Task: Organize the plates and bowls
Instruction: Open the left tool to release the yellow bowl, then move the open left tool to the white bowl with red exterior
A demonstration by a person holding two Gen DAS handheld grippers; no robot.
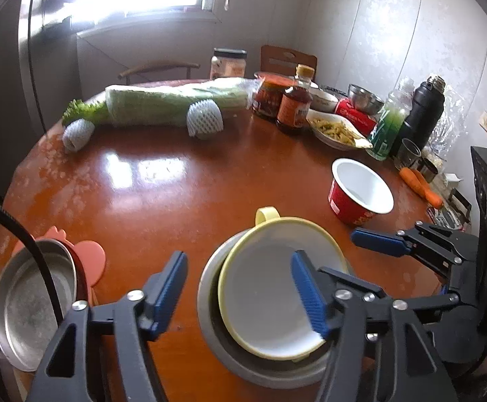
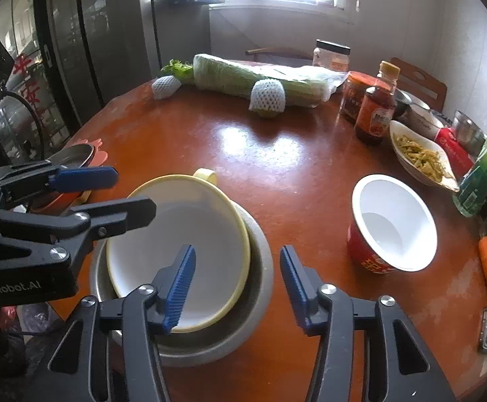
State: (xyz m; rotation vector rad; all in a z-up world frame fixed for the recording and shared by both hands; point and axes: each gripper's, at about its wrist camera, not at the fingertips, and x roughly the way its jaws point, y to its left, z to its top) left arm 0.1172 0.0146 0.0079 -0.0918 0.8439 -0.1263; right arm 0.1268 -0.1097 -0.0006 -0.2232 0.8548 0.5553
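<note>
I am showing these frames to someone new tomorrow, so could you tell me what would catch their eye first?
Probably the yellow-rimmed bowl nested in a metal bowl at the near edge of the brown table, with the open left gripper and right gripper flanking it. Next, the red paper cup to its right and the long wrapped cabbage across the far side.

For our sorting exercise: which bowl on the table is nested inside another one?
The yellow-rimmed bowl with a handle: it sits tilted inside the grey bowl. The red bowl stands alone, and the steel bowl rests on a pink mat.
</note>
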